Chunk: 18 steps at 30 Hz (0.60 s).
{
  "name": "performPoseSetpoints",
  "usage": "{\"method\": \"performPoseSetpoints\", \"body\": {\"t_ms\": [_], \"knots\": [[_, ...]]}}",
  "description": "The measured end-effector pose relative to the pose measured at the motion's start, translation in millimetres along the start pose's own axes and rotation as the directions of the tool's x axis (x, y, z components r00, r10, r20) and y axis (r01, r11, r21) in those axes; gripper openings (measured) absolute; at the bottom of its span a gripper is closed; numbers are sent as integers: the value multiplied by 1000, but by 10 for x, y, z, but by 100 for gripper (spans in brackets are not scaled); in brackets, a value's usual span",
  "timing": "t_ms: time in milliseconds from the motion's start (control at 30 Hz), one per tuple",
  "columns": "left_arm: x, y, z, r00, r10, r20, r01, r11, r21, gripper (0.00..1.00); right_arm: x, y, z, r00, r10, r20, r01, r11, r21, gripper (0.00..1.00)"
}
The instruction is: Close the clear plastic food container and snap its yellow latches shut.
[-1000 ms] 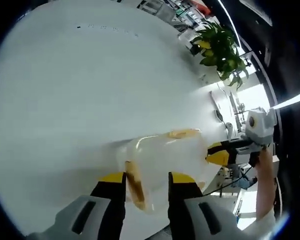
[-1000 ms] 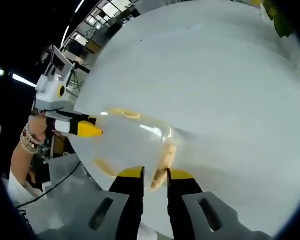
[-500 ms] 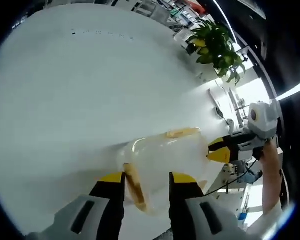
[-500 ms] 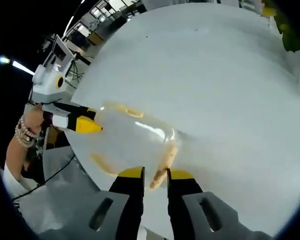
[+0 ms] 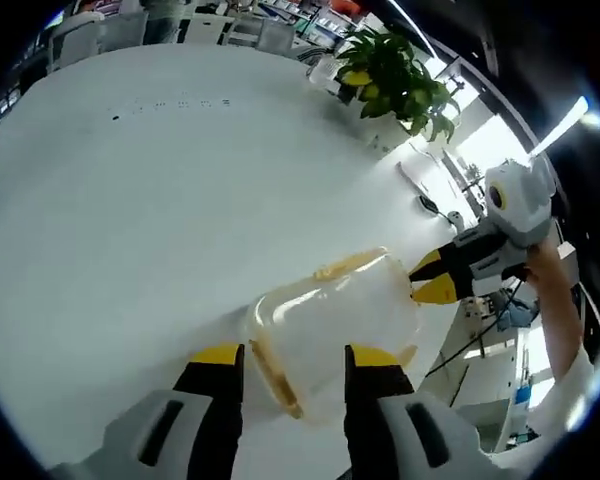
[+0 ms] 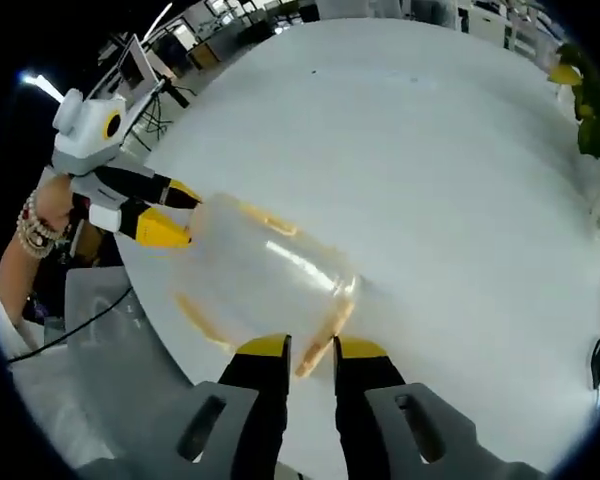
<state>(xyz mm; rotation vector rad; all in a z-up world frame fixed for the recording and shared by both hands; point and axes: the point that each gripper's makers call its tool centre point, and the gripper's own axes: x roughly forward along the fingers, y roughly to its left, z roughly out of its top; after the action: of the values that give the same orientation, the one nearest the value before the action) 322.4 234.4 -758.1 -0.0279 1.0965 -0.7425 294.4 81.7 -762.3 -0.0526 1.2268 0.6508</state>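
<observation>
A clear plastic container (image 5: 332,318) with yellow latches lies lengthwise between my two grippers, near the white table's edge. In the left gripper view my left gripper (image 5: 294,357) has its jaws on either side of the container's near end, where one yellow latch (image 5: 272,368) sits. My right gripper (image 5: 438,276) meets the far end. In the right gripper view my right gripper (image 6: 311,348) is pinched on a yellow latch (image 6: 318,343) of the container (image 6: 263,283). The left gripper (image 6: 170,210) holds the other end, with a hand (image 6: 42,210) on it.
The white table (image 5: 130,200) spreads wide beyond the container. A potted plant (image 5: 393,72) stands at its far side, with chairs and desks behind. In the right gripper view the table's edge (image 6: 145,300) runs just beside the container, with grey floor and a cable below.
Both cameras have tilted and now show more of the room. The container stays between the two grippers as before, and neither grip has visibly changed.
</observation>
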Motion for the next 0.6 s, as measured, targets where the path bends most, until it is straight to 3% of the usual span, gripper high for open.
{"method": "performPoseSetpoints", "body": {"t_ms": [67, 167, 200, 333, 400, 433, 500, 600], "knots": [[-38, 3, 63, 1000, 18, 18, -19, 996, 86, 36, -40, 29, 84, 999, 7, 31, -7, 1000, -8, 15], [-43, -131, 107, 999, 1, 35, -10, 968, 252, 34, -68, 220, 221, 995, 71, 64, -66, 995, -72, 14], [-34, -154, 104, 999, 3, 35, -13, 962, 273, 32, -63, 273, 276, 994, 78, 74, -70, 992, -108, 12], [20, -261, 181, 996, 13, 84, -47, 907, 419, 27, 39, 486, 354, 991, 116, 68, -99, 972, -212, 6], [48, -386, 199, 994, -33, 103, -21, 873, 488, 23, 111, 568, 361, 991, 127, 50, -110, 961, -254, 7], [52, -408, 198, 994, -40, 104, -16, 869, 495, 23, 135, 588, 356, 991, 125, 41, -110, 959, -261, 7], [72, -548, 196, 990, -89, 106, 17, 837, 547, 23, 192, 606, 366, 993, 114, 28, -101, 948, -303, 6], [97, -715, 177, 985, -139, 99, 47, 780, 624, 21, 249, 623, 403, 994, 110, 26, -95, 941, -326, 5]]}}
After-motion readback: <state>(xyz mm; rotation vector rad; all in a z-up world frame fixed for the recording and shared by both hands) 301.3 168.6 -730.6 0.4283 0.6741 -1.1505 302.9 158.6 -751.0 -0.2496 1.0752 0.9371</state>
